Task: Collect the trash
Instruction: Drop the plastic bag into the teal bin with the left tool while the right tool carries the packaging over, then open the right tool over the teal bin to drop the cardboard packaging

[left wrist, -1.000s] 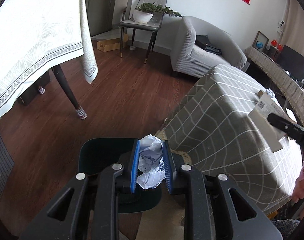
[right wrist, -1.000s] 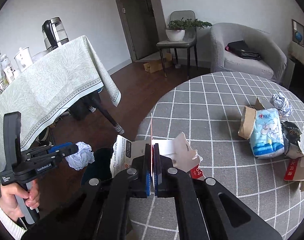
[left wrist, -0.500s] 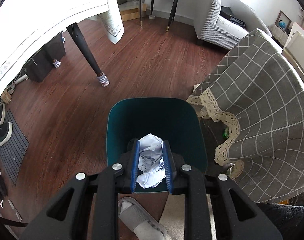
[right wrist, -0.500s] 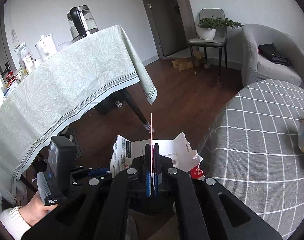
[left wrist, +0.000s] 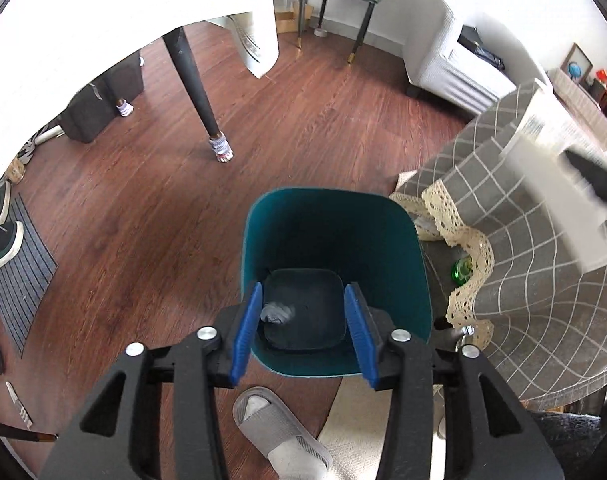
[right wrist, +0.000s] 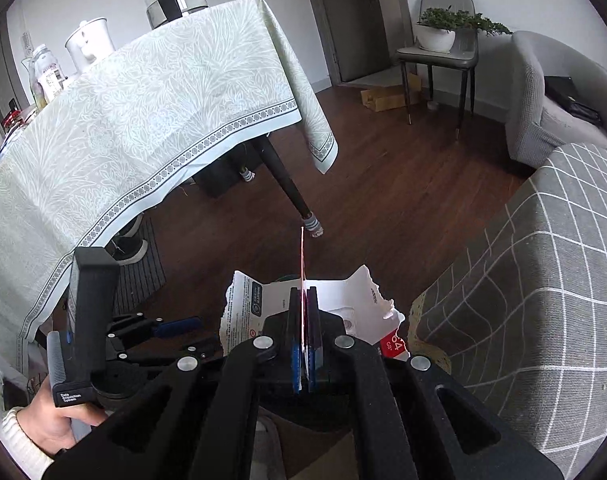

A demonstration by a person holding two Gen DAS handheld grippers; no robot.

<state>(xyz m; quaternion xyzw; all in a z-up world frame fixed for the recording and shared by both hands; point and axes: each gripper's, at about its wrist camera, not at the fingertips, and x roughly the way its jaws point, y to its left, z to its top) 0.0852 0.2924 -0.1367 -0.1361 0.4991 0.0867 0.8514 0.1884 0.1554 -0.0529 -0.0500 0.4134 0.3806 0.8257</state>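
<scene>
My left gripper is open and empty, right above a teal trash bin on the wood floor. A crumpled paper ball lies at the bottom of the bin. My right gripper is shut on a torn white and red cardboard package, held edge-on beside the round table with the grey checked cloth. The package also shows blurred at the right of the left wrist view. The left gripper shows at lower left in the right wrist view.
A table with a pale green cloth stands to the left, its dark leg near the bin. A grey slipper lies on the floor by the bin. A grey armchair and a chair with a plant stand at the back.
My left gripper has opened and the crumpled paper ball has dropped into the bin. My right gripper has swung left off the round table with the package.
</scene>
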